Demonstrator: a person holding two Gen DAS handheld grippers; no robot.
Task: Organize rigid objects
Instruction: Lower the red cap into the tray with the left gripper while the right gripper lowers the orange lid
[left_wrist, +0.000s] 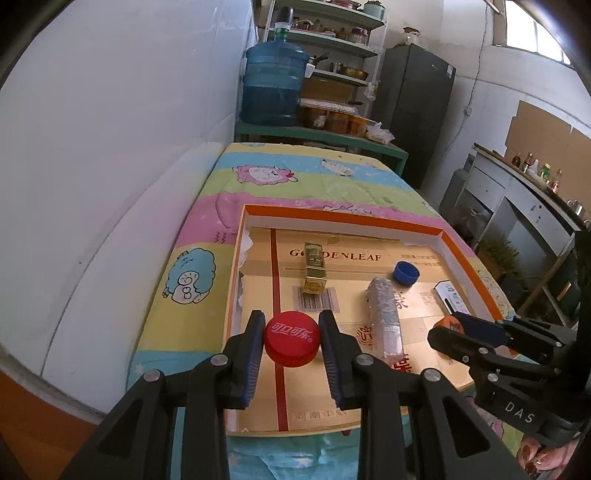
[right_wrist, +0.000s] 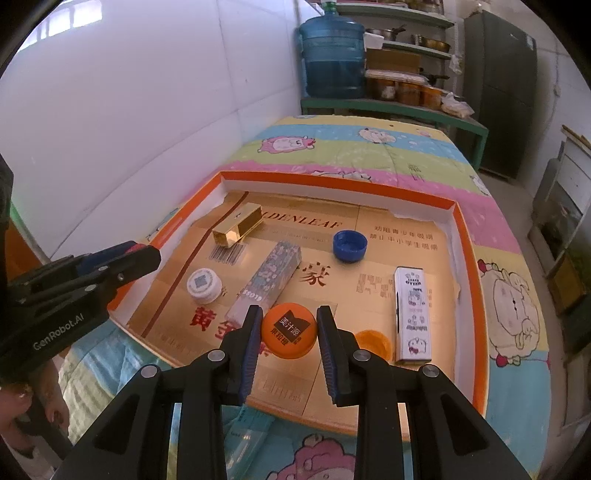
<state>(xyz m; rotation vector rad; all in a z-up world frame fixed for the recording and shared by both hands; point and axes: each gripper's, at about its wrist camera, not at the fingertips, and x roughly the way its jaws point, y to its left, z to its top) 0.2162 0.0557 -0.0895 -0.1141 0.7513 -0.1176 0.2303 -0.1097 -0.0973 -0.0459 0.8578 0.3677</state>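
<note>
My left gripper (left_wrist: 291, 338) is shut on a red bottle cap (left_wrist: 291, 338) and holds it above the near left part of the orange-rimmed tray (left_wrist: 343, 215). My right gripper (right_wrist: 289, 330) is shut on an orange bottle cap (right_wrist: 289, 330) over the tray's front (right_wrist: 469, 236). In the tray lie a gold box (left_wrist: 314, 267) (right_wrist: 237, 226), a flowered long box (left_wrist: 384, 314) (right_wrist: 266, 278), a blue cap (left_wrist: 405, 272) (right_wrist: 349, 245), a white cap (right_wrist: 204, 283), a white box (right_wrist: 413, 314) and a second orange cap (right_wrist: 373, 341).
The tray sits on a table covered by a striped cartoon cloth (left_wrist: 295, 177). A white wall (left_wrist: 92, 166) runs along the left. Behind the table stand a blue water jug (left_wrist: 273, 88), shelves and a dark fridge (left_wrist: 417, 110).
</note>
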